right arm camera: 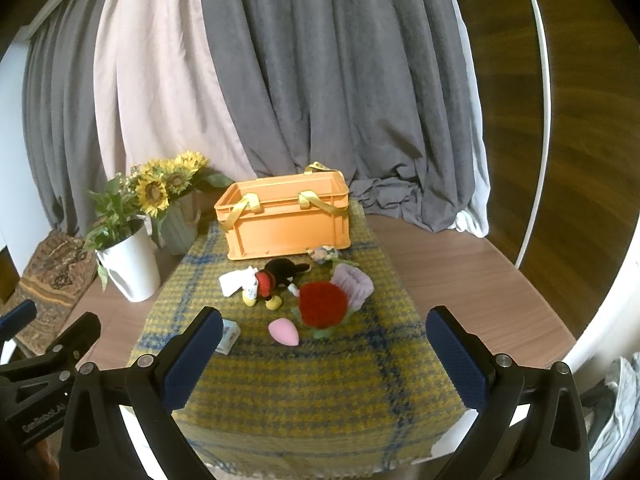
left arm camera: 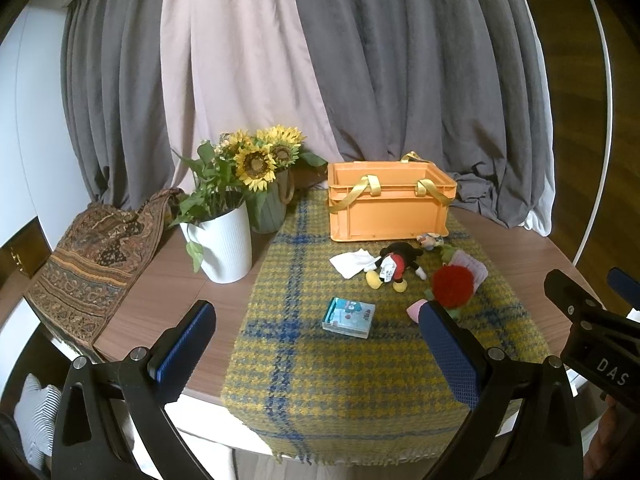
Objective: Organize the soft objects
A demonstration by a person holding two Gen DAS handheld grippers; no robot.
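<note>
Both the left claw (left arm camera: 320, 344) and right claw (right arm camera: 324, 348) gape wide and empty, the left one's finger hiding part of the pink sponge (left arm camera: 415, 309).

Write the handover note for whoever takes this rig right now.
Left claw: open, empty, above the near edge of the yellow-and-blue plaid wool cloth.
Right claw: open, empty, likewise.
Orange plastic crate with yellow straps stands at the cloth's far end; nothing shows inside.
In front of it lie the black-and-red mouse plush, white folded cloth, red crocheted flower, lilac knitted piece, pink egg-shaped sponge.
Done: nothing. Left: everything, presumably into the crate.
</note>
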